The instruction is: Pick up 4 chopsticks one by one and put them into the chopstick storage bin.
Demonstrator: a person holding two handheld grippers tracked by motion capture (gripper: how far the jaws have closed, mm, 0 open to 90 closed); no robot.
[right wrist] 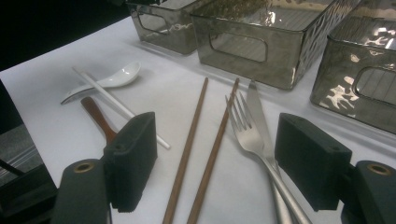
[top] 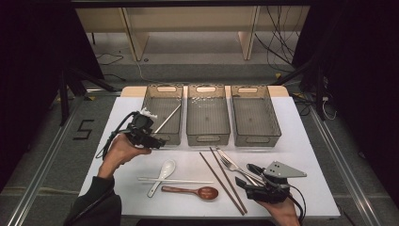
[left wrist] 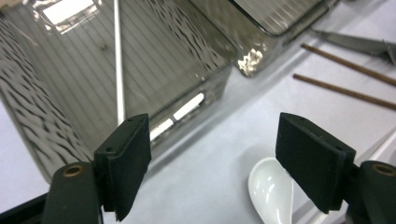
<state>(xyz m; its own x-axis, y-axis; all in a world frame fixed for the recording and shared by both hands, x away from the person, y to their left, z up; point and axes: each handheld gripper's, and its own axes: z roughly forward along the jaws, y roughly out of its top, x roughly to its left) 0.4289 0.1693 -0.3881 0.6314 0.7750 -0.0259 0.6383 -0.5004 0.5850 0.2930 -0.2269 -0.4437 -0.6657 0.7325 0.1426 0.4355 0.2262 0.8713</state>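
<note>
Cutlery sorting barely begun: one thin white chopstick (top: 168,118) lies in the upper-left smoky plastic bin (top: 151,101), its mate (top: 175,181) and other utensils wait below, both the left gripper (top: 157,142) and right gripper (top: 241,183) spread empty.

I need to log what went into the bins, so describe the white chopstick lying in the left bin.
The thin white chopstick is a straight, smooth stick, plastic by its look. It lies alone in the leftmost translucent grey plastic bin, slanting from near the front left toward the back right. In the left gripper view it runs along the ribbed bin floor. Nothing grips it: the left hand-held gripper stands open beside the bin's front corner.
</note>
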